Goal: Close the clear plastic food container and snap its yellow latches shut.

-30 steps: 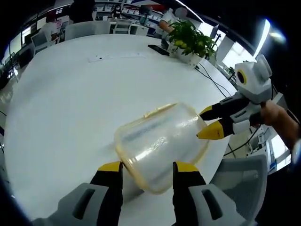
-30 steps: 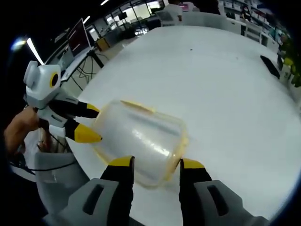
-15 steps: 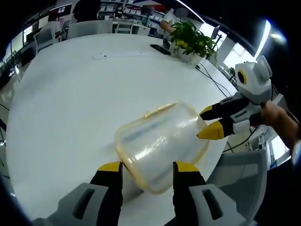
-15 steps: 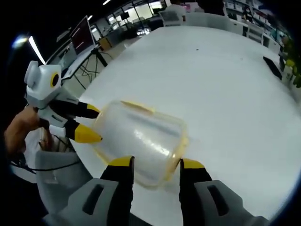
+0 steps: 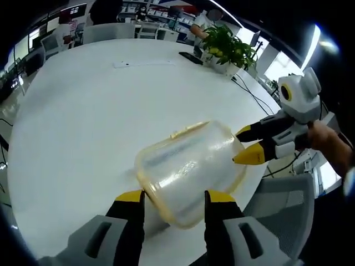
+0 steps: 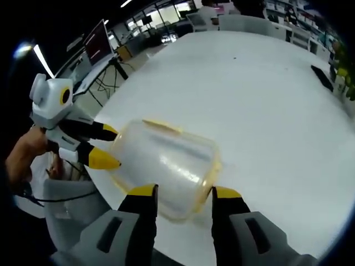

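The clear plastic container with its yellow rim lies dome-up between my two grippers, near the white table's front edge. My left gripper is shut on the near end of the container, whose rim runs between the jaws. From the right comes my right gripper, with its yellow fingertips clamped on the far end. In the right gripper view the container sits in my right gripper, and my left gripper holds the opposite end. One yellow latch sticks out along the far side.
The round white table stretches away behind the container. A potted plant and a dark flat object sit at its far edge. A grey chair stands just below the table edge. A person's hand grips the right gripper.
The background has slid slightly in both views while the container keeps its place between the jaws, so both grippers have drifted a little with it. Neither grip has changed.
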Demonstrator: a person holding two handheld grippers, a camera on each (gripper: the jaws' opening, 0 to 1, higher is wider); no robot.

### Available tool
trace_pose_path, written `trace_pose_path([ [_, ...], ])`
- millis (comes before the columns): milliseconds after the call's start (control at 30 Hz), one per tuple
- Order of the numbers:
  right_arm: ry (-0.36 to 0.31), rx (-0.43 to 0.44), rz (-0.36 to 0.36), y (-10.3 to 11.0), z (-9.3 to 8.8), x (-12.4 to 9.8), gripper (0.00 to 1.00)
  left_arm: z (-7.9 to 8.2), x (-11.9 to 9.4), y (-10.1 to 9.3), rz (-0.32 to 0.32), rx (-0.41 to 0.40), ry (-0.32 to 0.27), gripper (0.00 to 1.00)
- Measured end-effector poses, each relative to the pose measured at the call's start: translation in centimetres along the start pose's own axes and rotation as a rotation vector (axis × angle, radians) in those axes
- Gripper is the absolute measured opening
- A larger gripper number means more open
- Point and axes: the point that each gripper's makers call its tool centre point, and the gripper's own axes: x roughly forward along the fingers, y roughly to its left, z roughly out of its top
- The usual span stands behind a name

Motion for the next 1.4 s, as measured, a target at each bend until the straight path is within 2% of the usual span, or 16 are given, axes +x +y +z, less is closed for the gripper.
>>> trace_pose_path([
  [433, -0.007, -0.003, 0.037, 0.0, -0.1, -0.1, 0.36, 0.0, 0.1, 0.0, -0.020, -0.029, -0.024, 0.38],
  [833, -0.019, -0.050, 0.027, -1.2, 0.6, -1.3, 0.31, 0.4, -0.5, 0.1, -0.021, 0.039, -0.036, 0.37],
  [1167, -0.029, -0.122, 0.024, -1.6, 1.5, -2.2, 0.29, 1.7, -1.5, 0.3, -0.004, 0.094, -0.054, 0.37],
  [1400, -0.051, -0.253, 0.048, -1.4, 2.8, -2.4, 0.22, 3.2, -1.5, -0.6, -0.026, 0.176, -0.093, 0.33],
])
